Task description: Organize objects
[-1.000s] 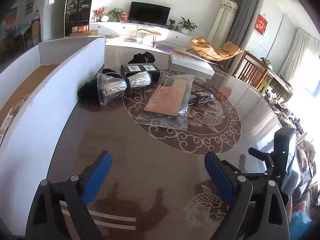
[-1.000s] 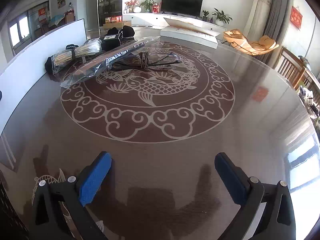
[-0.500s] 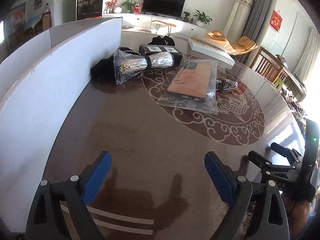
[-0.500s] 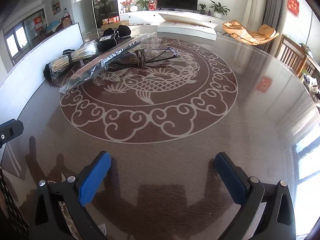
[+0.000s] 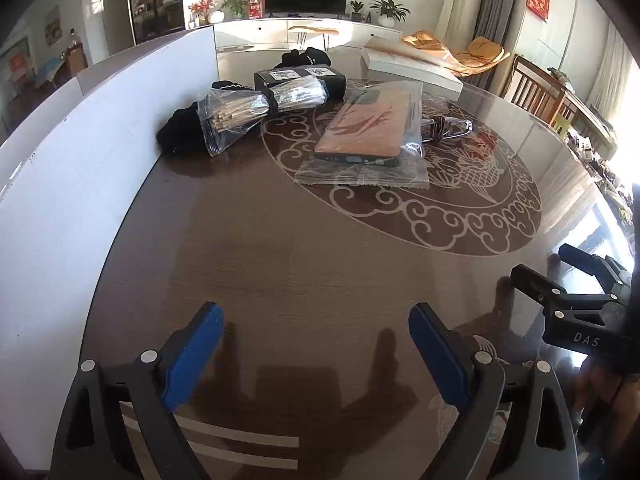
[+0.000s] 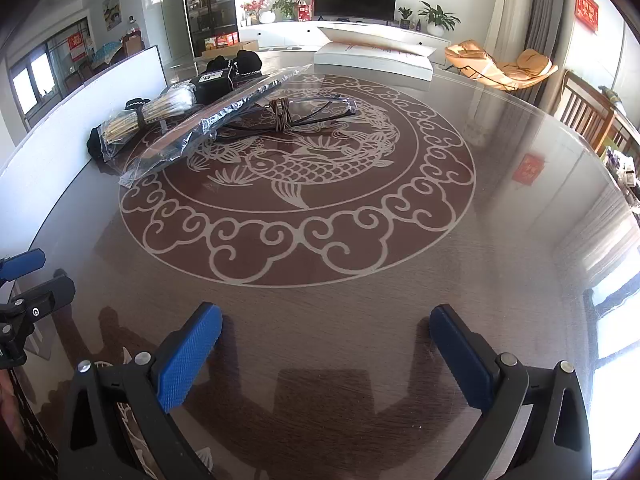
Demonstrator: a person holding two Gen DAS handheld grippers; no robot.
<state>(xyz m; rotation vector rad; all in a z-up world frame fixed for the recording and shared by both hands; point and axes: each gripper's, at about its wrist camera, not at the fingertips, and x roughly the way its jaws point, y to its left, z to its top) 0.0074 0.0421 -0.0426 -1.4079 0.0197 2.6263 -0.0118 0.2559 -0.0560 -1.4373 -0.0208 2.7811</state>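
Far across the round table lie a bagged brown phone case, a clear bag of sticks, a black box, black cloth items and a tied cable. The right wrist view shows the same group: phone case bag, sticks, cable. My left gripper is open and empty above the near table. My right gripper is open and empty, also near the front edge, and its side shows in the left wrist view.
A white box wall runs along the table's left side. A flat white box lies at the far edge. The table has a carved fish medallion. Chairs stand at the right.
My left gripper has swung right and pulled back, so the objects sit more central and the right gripper shows more at the right. The right gripper has shifted slightly; both stay open.
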